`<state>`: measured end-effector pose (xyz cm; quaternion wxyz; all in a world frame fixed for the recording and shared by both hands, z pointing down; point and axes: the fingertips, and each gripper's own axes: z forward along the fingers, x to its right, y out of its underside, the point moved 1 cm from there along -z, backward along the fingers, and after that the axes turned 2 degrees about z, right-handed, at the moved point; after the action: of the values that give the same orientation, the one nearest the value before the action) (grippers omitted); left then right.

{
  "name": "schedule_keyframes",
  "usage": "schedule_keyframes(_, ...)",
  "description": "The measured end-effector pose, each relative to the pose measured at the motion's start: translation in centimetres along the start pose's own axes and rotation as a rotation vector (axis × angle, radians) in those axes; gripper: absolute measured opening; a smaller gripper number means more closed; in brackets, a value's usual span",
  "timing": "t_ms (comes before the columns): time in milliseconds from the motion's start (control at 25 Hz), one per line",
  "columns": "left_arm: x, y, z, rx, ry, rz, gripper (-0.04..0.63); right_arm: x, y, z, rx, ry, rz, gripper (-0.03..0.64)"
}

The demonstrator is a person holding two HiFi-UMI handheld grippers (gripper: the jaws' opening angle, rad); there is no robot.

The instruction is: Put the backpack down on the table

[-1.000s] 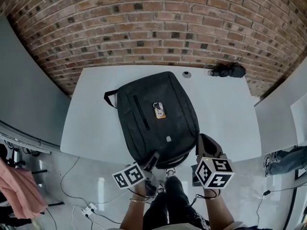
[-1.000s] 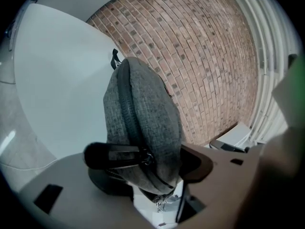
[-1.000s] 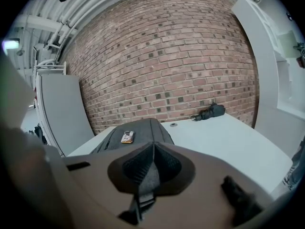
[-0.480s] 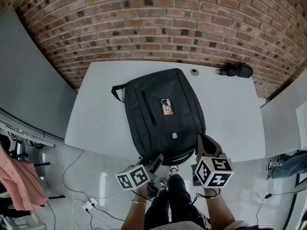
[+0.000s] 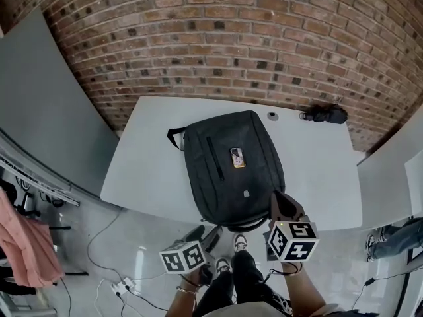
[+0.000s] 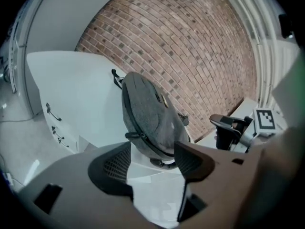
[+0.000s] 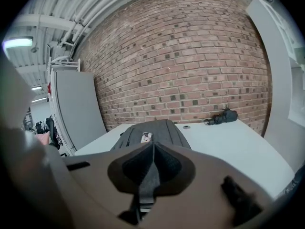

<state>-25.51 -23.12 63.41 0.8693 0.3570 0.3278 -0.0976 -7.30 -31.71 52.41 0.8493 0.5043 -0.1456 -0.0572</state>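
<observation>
— Where is the backpack (image 5: pixel 232 167) found?
— It is laid flat on the table (image 5: pixel 317 177), at the near edge; the set-down is judged done, with only the release left
— And the tongs?
— The left gripper (image 6: pixel 150 151) is spread wide and empty. A dark strap (image 7: pixel 147 178) is pinched by the right gripper (image 7: pixel 151 149); that pinch must be opened next, then the gripper drawn clear

I am finding the backpack (image 5: pixel 231 170) occupying the middle of the table (image 5: pixel 324 183); bare surface is lying open on both its sides. A dark bundle (image 5: pixel 324 114) is blocking the far right corner, and the brick wall (image 5: pixel 218 38) is closing the rear.
</observation>
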Motion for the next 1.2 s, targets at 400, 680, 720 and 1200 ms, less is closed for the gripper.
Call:
schedule_keyframes(400, 3.0, -8.7, -7.3, 0.229, -0.136, 0.278, 0.193, -2.5, -3.2, -2.5, 0.051, -0.020, -0.056, 0.031)
schedule_keyframes(680, 6.7, -14.0, -11.1, 0.450, -0.236, 0.426, 0.055, -3.2, -5.0, -4.2, 0.099, -0.023, -0.078, 0.031)
schedule_keyframes(720, 7.0, -14.5, -11.4, 0.472, -0.254, 0.436, 0.036, -3.0, -5.3, -4.3, 0.103, -0.020, -0.082, 0.031)
schedule_keyframes(1200, 11.2, -16.8, -9.7, 0.476, -0.300, 0.530, 0.012, -1.5, -7.8, -5.3, 0.171, 0.007, -0.067, 0.031)
